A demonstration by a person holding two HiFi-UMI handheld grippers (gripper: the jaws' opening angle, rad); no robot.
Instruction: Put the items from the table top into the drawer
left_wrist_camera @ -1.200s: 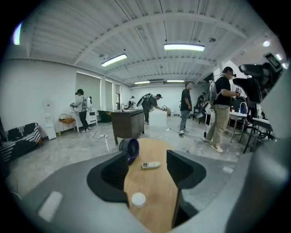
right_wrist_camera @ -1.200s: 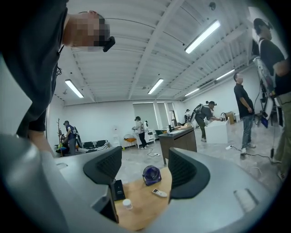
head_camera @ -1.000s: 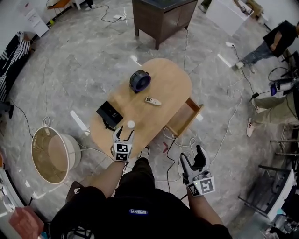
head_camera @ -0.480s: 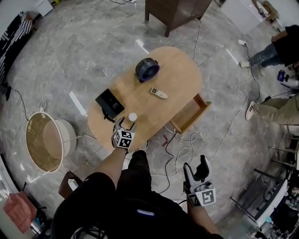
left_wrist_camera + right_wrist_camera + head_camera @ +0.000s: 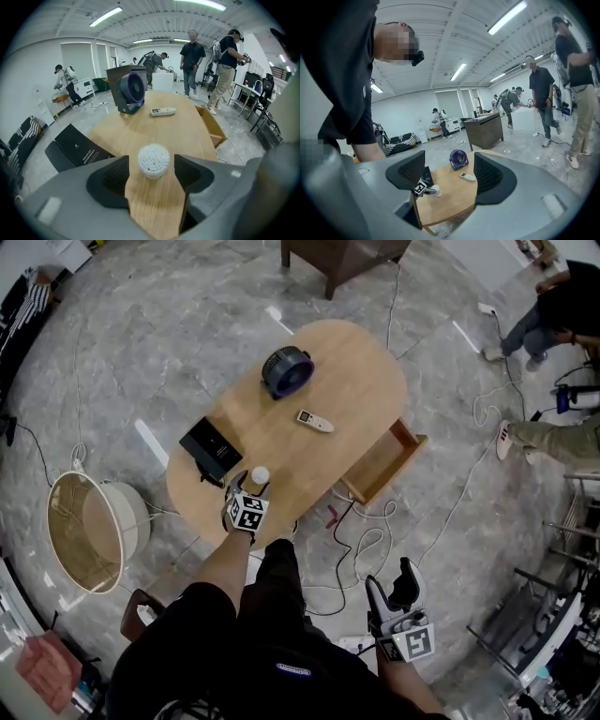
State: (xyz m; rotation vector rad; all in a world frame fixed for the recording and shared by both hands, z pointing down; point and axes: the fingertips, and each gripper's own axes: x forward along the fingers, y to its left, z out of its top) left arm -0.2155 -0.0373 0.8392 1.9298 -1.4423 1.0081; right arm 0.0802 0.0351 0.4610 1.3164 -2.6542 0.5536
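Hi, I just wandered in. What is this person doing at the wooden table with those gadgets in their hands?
A person is clearing a wooden table into its open drawer using hand-held tongs. The left tongs are at the near end of the table, jaws apart on either side of a small white round-topped item, not yet closed on it. The right tongs hang low over the floor, open and empty. A small fan, a remote and a black box lie on the table. The drawer looks empty.

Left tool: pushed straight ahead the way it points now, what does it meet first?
The white round-topped item on the table, standing between the left tool's open jaws. Depth is hard to judge, but nothing looks nearer.
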